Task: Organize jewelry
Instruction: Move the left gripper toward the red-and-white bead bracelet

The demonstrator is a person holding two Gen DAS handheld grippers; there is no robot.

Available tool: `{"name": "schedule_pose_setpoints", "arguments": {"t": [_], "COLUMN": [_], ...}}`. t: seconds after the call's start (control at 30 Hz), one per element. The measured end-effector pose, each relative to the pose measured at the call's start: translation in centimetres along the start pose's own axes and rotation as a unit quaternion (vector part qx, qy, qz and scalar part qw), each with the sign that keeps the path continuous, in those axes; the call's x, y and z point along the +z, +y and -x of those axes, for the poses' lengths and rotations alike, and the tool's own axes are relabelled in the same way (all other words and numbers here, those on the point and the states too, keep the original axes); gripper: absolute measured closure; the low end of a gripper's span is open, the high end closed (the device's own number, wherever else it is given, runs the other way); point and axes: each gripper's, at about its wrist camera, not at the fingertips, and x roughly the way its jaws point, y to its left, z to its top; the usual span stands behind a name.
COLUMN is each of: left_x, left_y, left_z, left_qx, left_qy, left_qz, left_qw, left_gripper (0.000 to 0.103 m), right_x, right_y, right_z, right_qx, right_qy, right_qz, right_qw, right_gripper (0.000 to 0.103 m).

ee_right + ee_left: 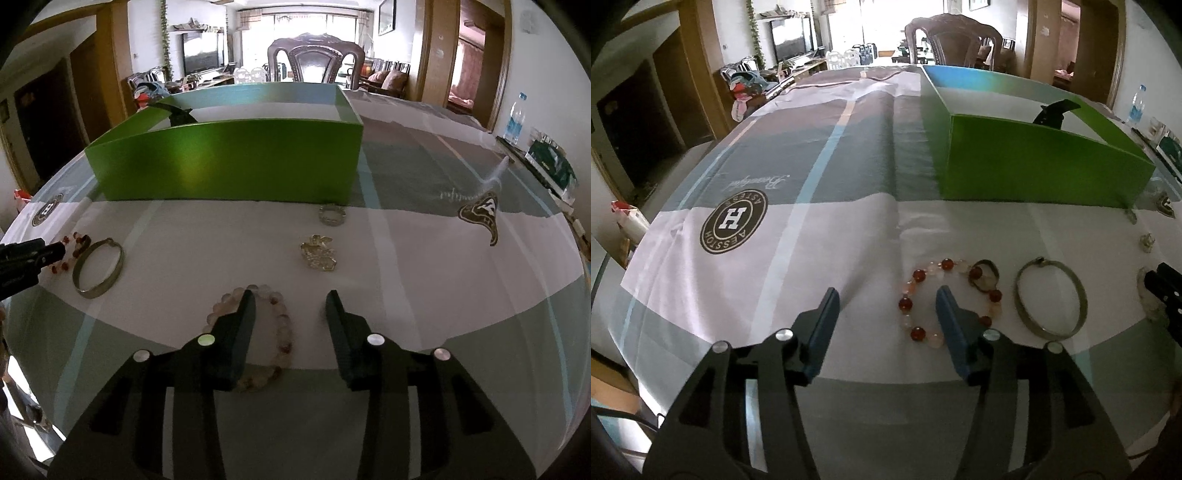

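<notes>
Sitting open, green box holds a black item.

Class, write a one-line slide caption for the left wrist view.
Open left gripper straddling one side of a red-and-pale beaded bracelet, beside a plain metal bangle and an open green cardboard box.

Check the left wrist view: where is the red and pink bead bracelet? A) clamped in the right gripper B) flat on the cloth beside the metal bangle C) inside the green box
B: the bead bracelet lies on the cloth, with the metal bangle beside it.
</notes>
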Motion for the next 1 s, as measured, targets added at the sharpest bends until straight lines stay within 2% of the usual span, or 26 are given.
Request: {"name": "schedule_pose_setpoints", "arguments": {"t": [0.07,0.2,0.37,0.67,1.0], "left_x": [0.0,0.0,-0.7,-0.7,-0.6], "left_y": [0.0,-0.2,-0.9,-1.0,-1.2], "left_z": [0.1,0.0,0.1,-0.1,-0.3], "left_qx": [-0.001,-0.011,-0.007,-0.010,-0.010], "left_qy": [0.000,-0.002,-0.026,-0.044,-0.047], "left_qz": [0.004,0.012,0.018,0.016,0.016], "left_qw": [1.0000,0.9999,0.9995,0.9988,0.9987], "left_gripper": [0.049,0.056,0.056,0.052,0.051], "right_x": [0.0,0.0,-0.1,-0.3,-0.4], "right_y": [0.0,0.0,0.3,0.8,0.8], "right_z": [0.0,0.0,-0.1,-0.1,-0.1], "right_qx": [-0.001,-0.004,-0.007,-0.015,-0.013], "right_qy": [-0.001,-0.003,-0.004,-0.009,-0.009], "right_qz": [0.001,0.006,0.009,0.013,0.012], "right_qw": [1.000,1.000,1.000,1.000,1.000], "right_gripper": [0.063,0.063,0.063,0.063,0.063]}}
